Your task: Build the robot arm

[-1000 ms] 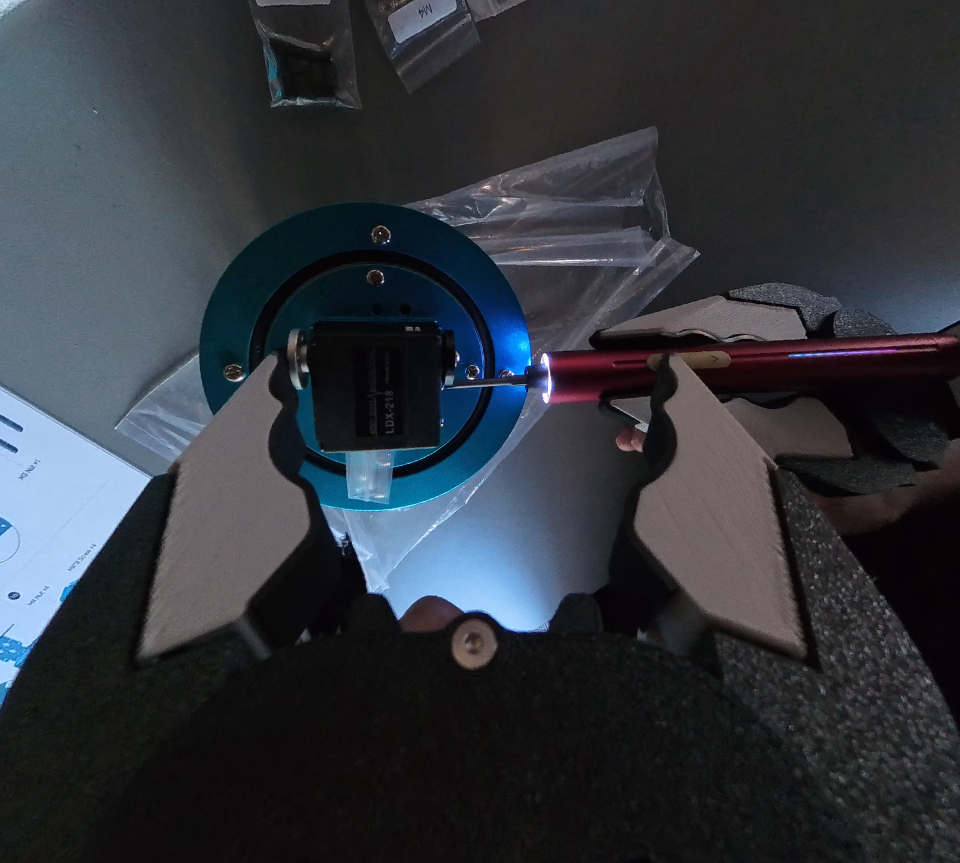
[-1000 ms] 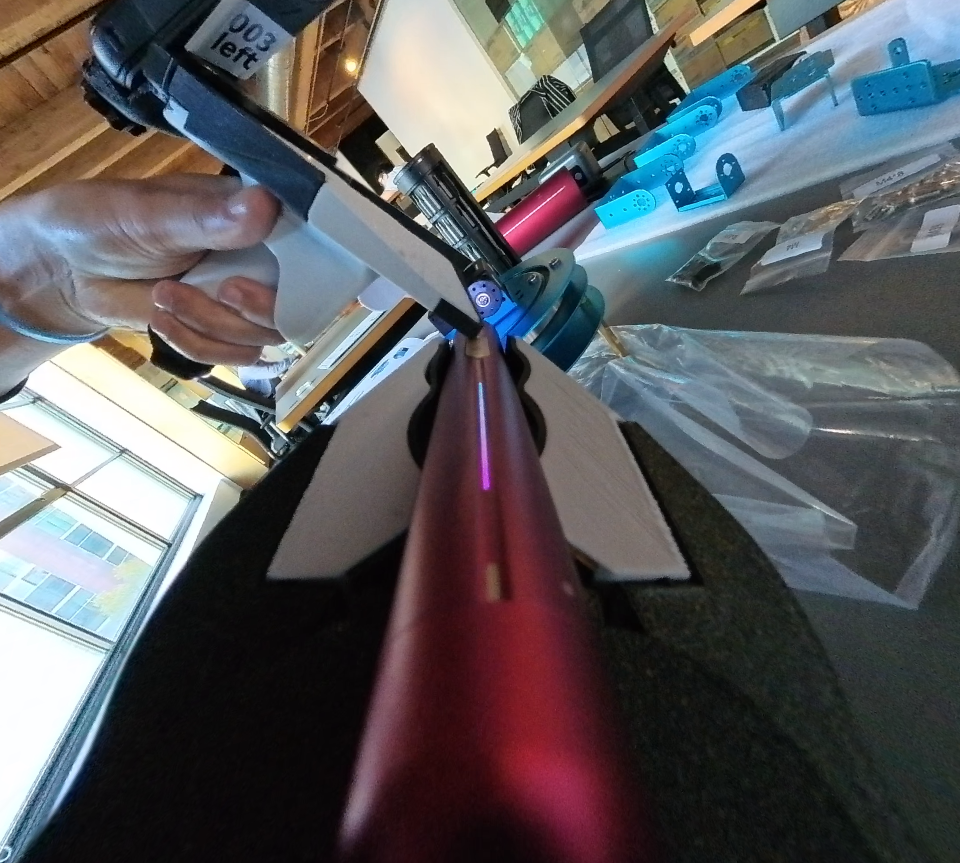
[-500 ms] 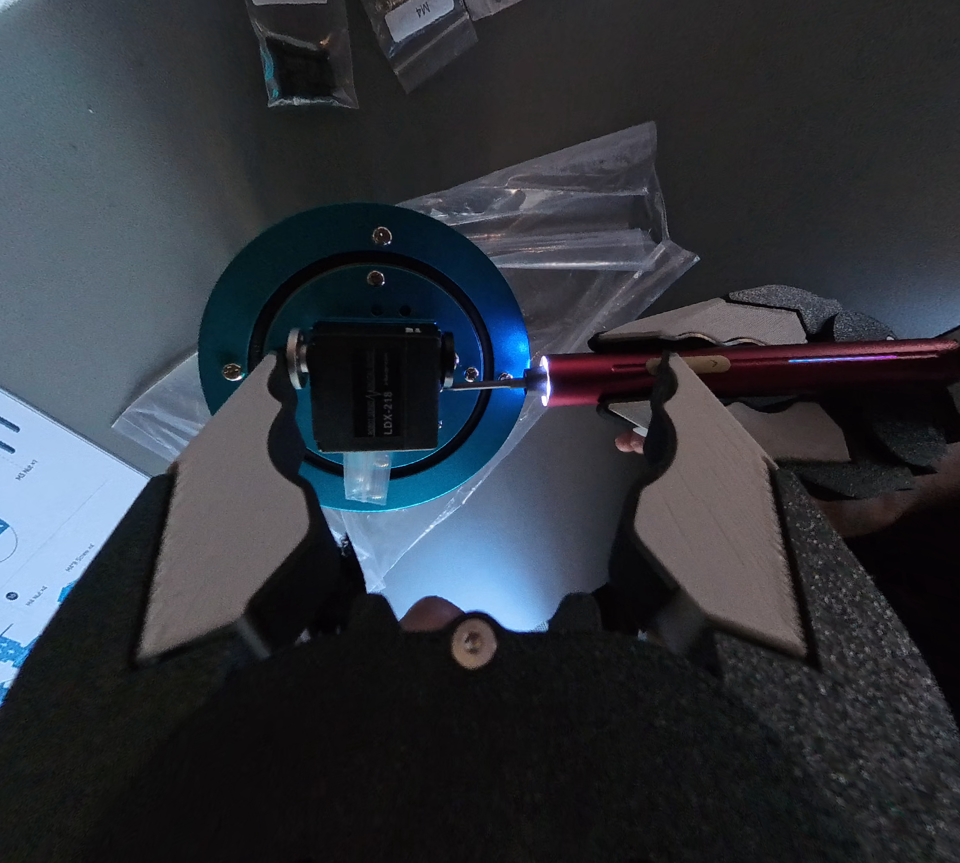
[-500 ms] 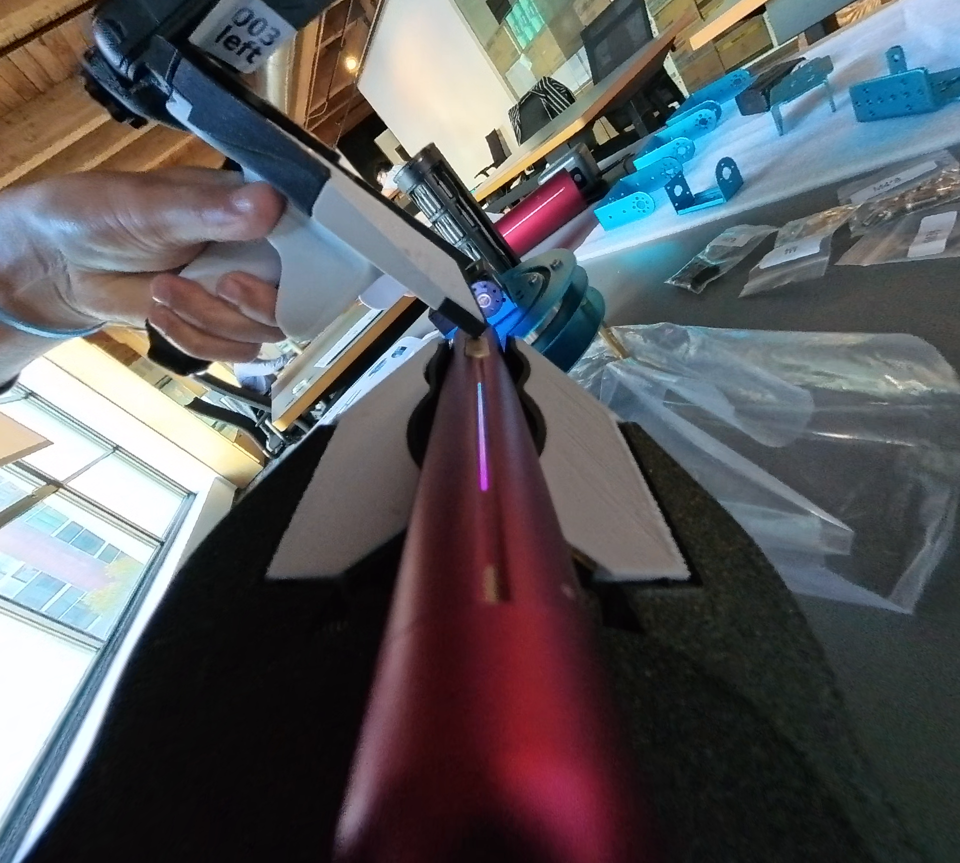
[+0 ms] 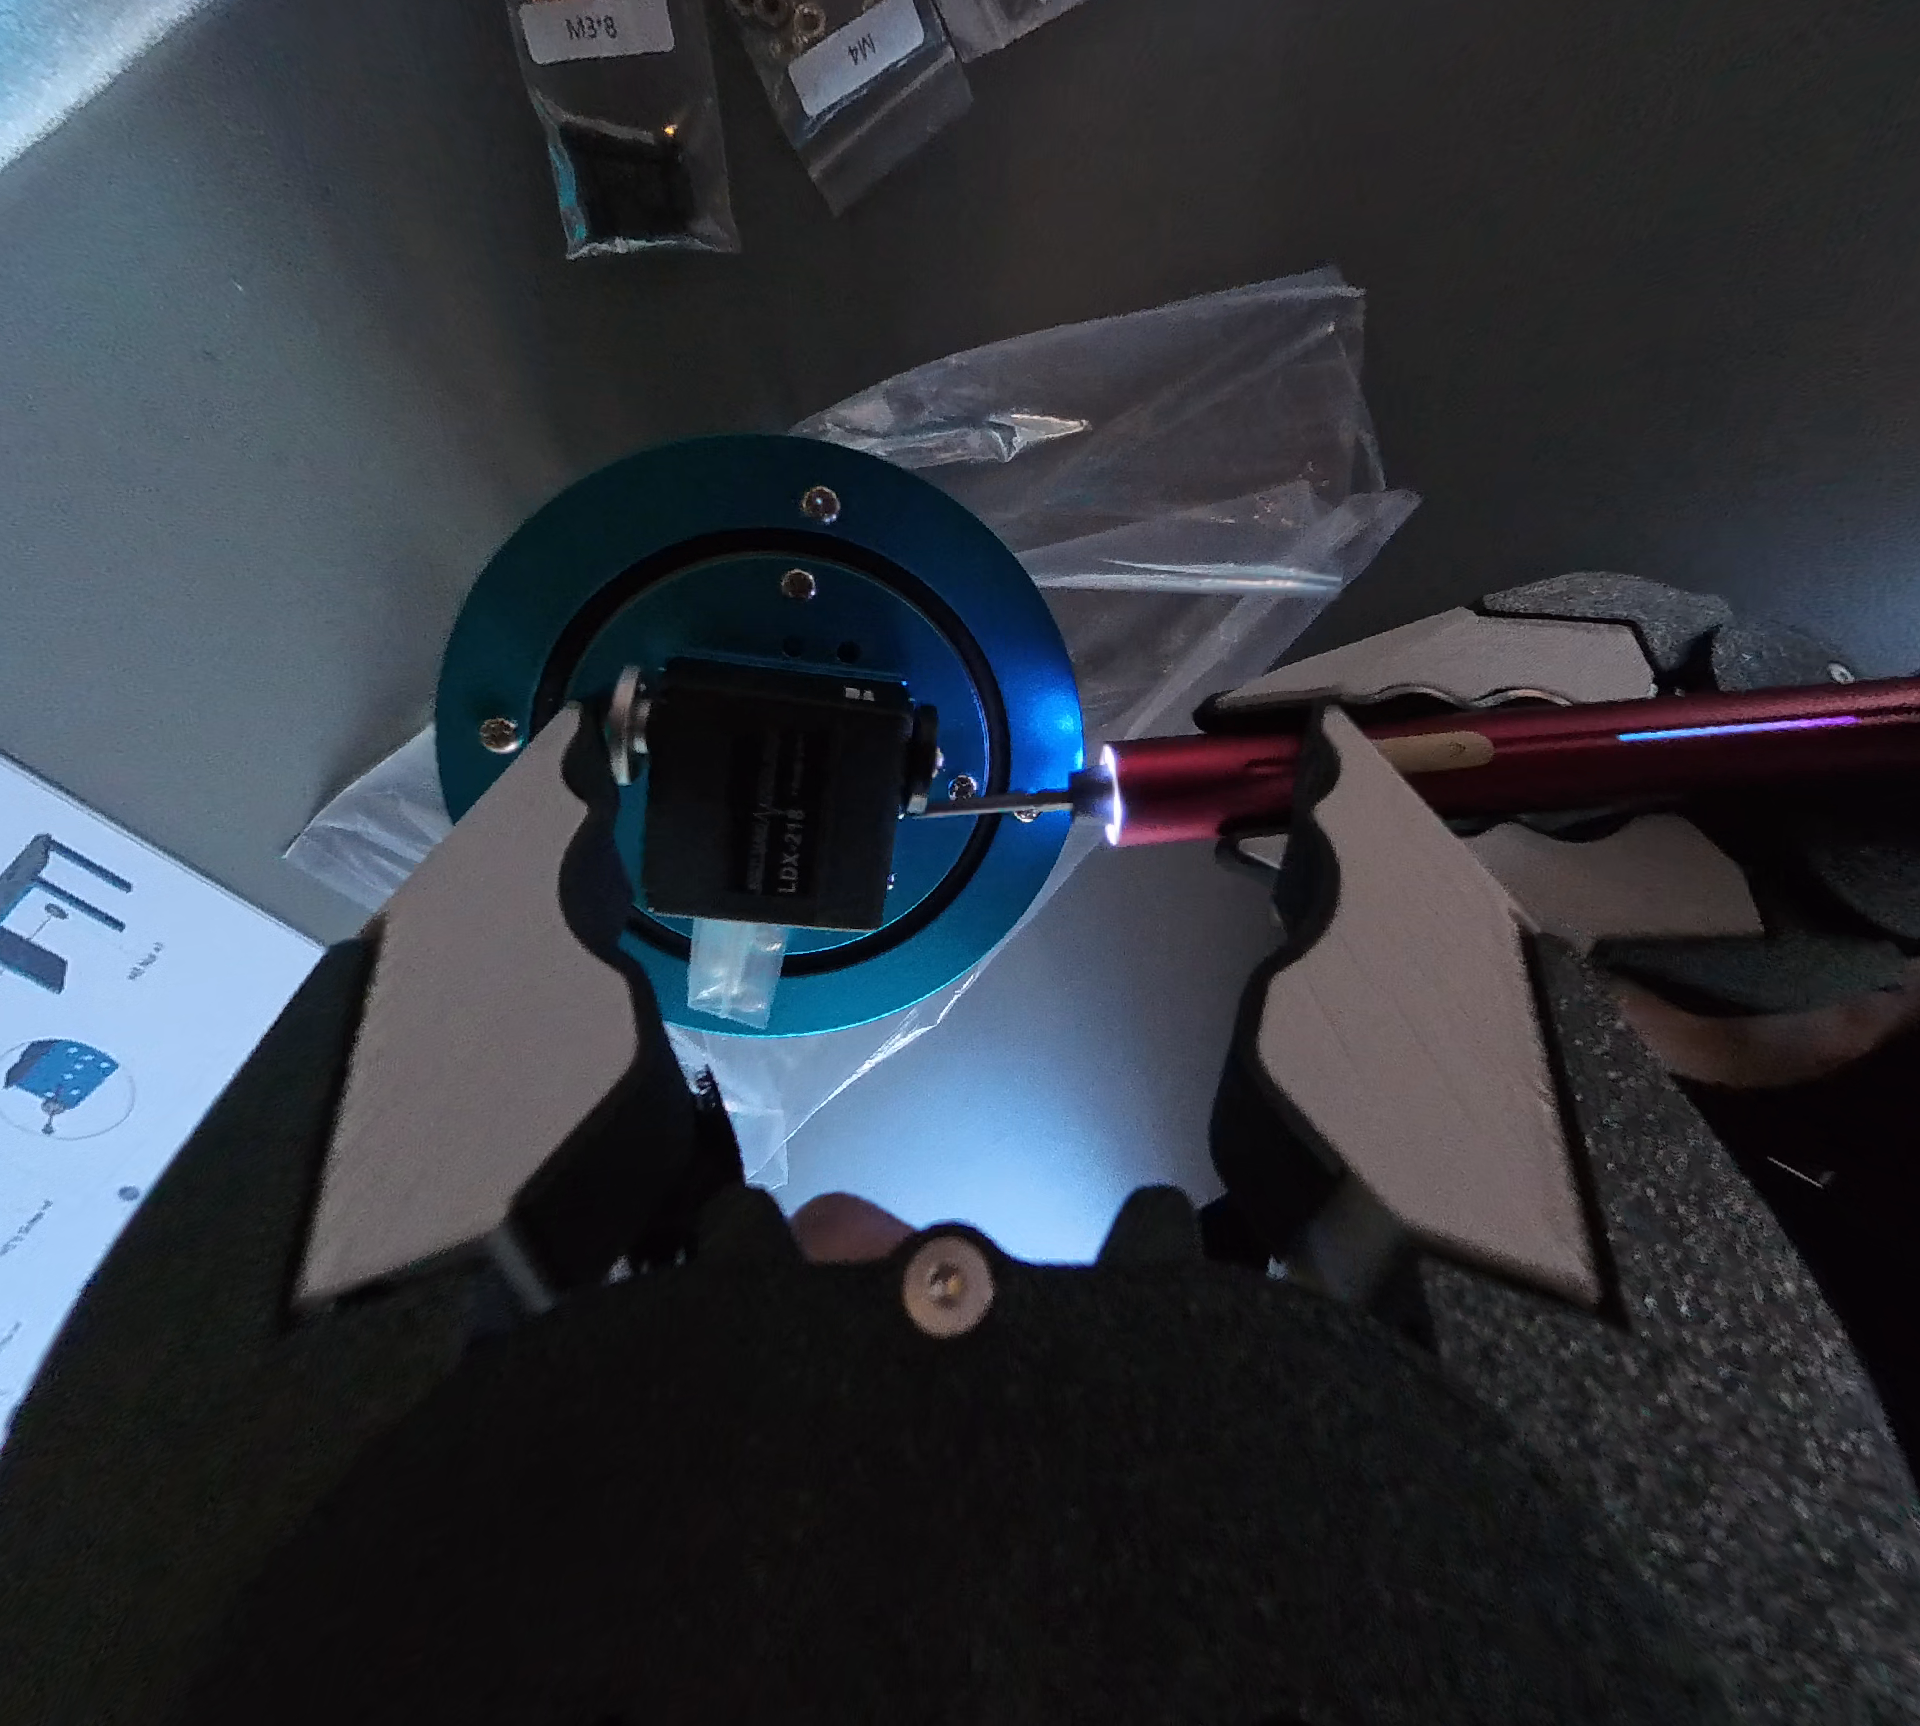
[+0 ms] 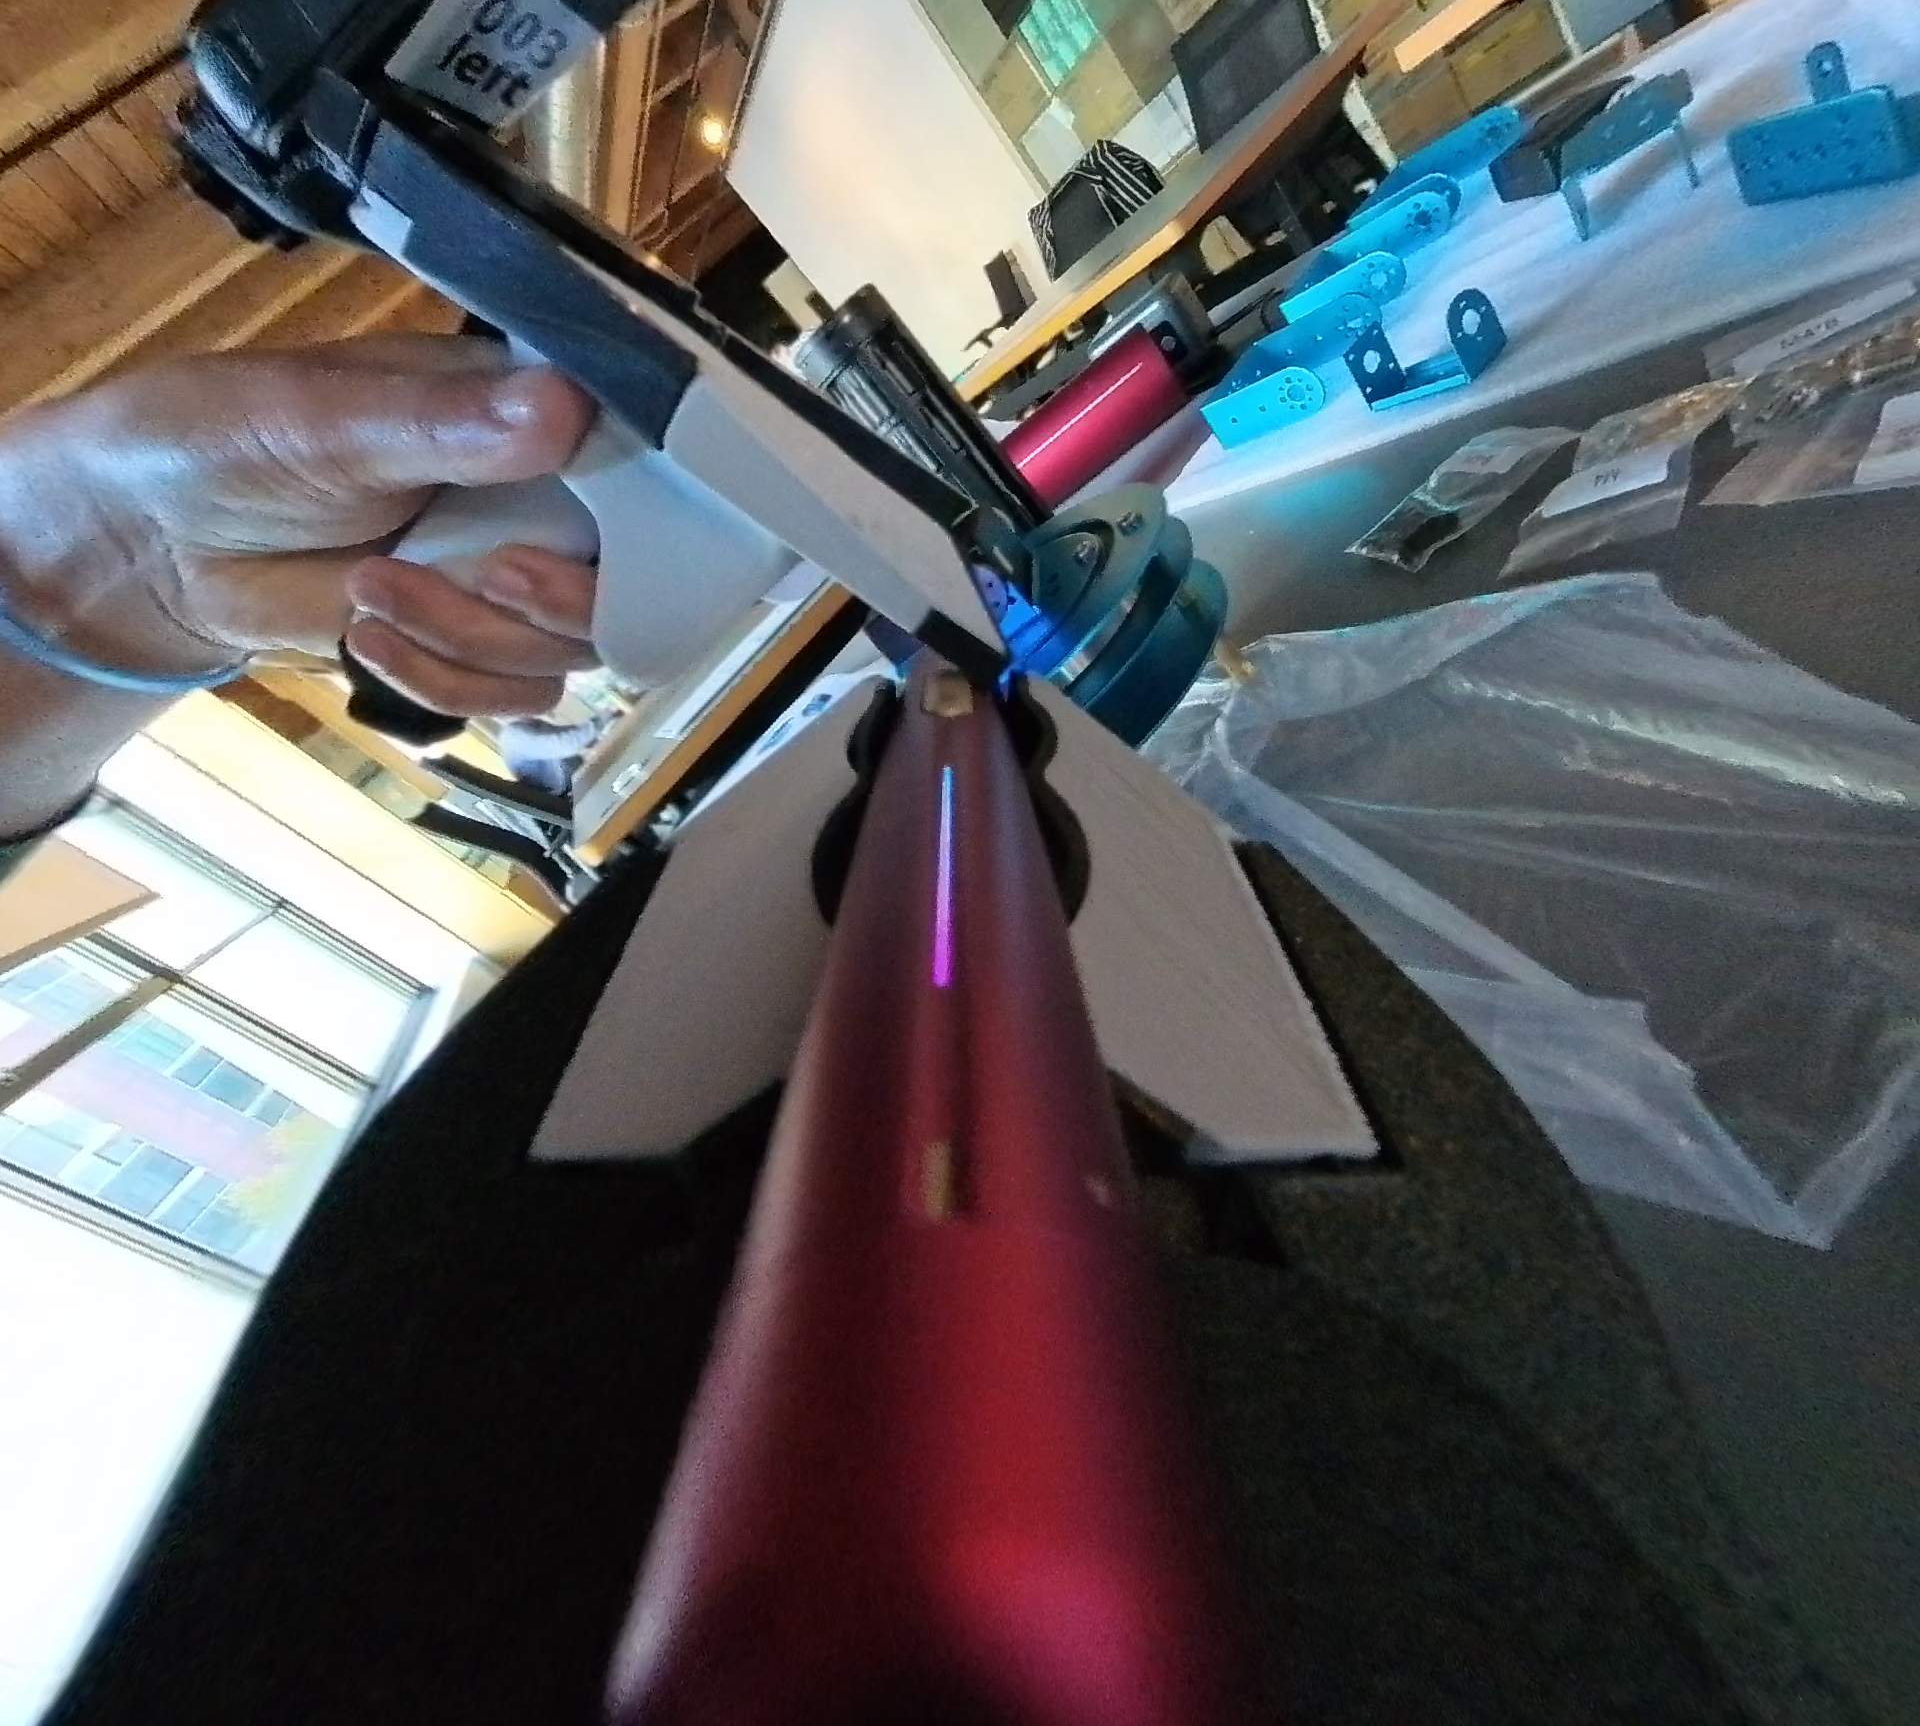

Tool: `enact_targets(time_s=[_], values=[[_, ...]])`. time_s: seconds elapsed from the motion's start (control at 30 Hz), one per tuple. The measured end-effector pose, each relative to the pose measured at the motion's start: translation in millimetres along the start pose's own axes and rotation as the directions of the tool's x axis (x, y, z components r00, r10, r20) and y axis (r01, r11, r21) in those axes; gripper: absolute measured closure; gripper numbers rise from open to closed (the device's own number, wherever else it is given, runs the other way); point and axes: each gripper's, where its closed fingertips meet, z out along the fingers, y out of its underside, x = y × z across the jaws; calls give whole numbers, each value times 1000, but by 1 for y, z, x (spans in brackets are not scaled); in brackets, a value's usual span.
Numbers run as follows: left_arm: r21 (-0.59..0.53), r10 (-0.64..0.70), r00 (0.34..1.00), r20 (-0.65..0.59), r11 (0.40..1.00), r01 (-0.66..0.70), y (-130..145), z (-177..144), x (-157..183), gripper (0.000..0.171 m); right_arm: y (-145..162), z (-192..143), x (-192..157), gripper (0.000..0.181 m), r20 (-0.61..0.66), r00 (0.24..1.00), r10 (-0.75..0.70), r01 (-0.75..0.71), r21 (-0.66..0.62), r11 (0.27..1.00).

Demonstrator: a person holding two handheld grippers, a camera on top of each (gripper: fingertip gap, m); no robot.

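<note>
A black servo (image 5: pixel 769 803) sits on a round blue base (image 5: pixel 623 596) that lies on a dark table. My left gripper (image 5: pixel 951 741) hovers over them with its jaws wide open and empty. Its left fingertip (image 5: pixel 561 772) is beside the servo's left end. My right gripper (image 6: pixel 940 710) is shut on a red electric screwdriver (image 6: pixel 914 1261). The lit screwdriver (image 5: pixel 1195 783) reaches in from the right, and its thin bit touches the servo's right side. In the right wrist view the blue base (image 6: pixel 1153 637) is just beyond the screwdriver's tip, and the left gripper's finger hides most of the servo.
Several small bags of screws and nuts (image 5: pixel 842 14) lie at the far side of the table. A crumpled clear plastic bag (image 5: pixel 1174 513) lies under and behind the base. A printed sheet (image 5: pixel 104 1053) lies at the left. Blue metal brackets (image 6: pixel 1382 367) lie on white foam farther off. A hand (image 6: pixel 260 513) holds the left gripper.
Almost nothing. The left gripper has drifted slightly, so the servo looks a little turned. The screwdriver bit stays at the servo's right side.
</note>
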Motion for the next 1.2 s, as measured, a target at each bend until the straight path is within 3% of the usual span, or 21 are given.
enact_targets(time_s=[0.07,0.17,0.27,0.37,0.47,0.57,0.67,0.73,0.83,0.93,1.2], values=[[32,-17,1000,-24,999,18,-6,-8,-5,52,-6,-6,2,160,14,998,60,-61,28,998],[190,-35,999,-34,981,41,-17,-38,-21,74,-14,-22,4,160,28,996,79,-79,22,997],[353,12,1000,18,935,-18,-5,-67,-38,95,-35,-45,-3,160,70,995,-73,70,43,997],[395,41,996,80,916,-70,35,-62,-44,97,-48,-55,-14,160,190,947,-259,275,-62,960],[433,19,994,112,899,-66,73,-43,-40,105,-42,-59,-12,160,318,831,-456,530,-209,822],[485,24,999,41,873,-41,102,-24,-18,135,-31,-57,12,160,379,714,-588,698,-315,643],[402,25,994,103,913,-65,130,12,-19,134,-10,-55,39,159,445,630,-636,775,-421,472],[378,3,986,166,924,-66,136,24,-30,145,-5,-54,45,159,450,656,-607,753,-456,475],[390,-33,988,151,920,-28,139,31,-35,154,13,-63,53,159,465,717,-519,693,-550,465],[387,-21,990,141,922,-36,144,33,-33,170,20,-73,47,159,454,768,-452,640,-573,512],[371,-11,1000,-29,928,21,167,25,-20,166,34,-98,26,160,446,855,-265,513,-648,563]])
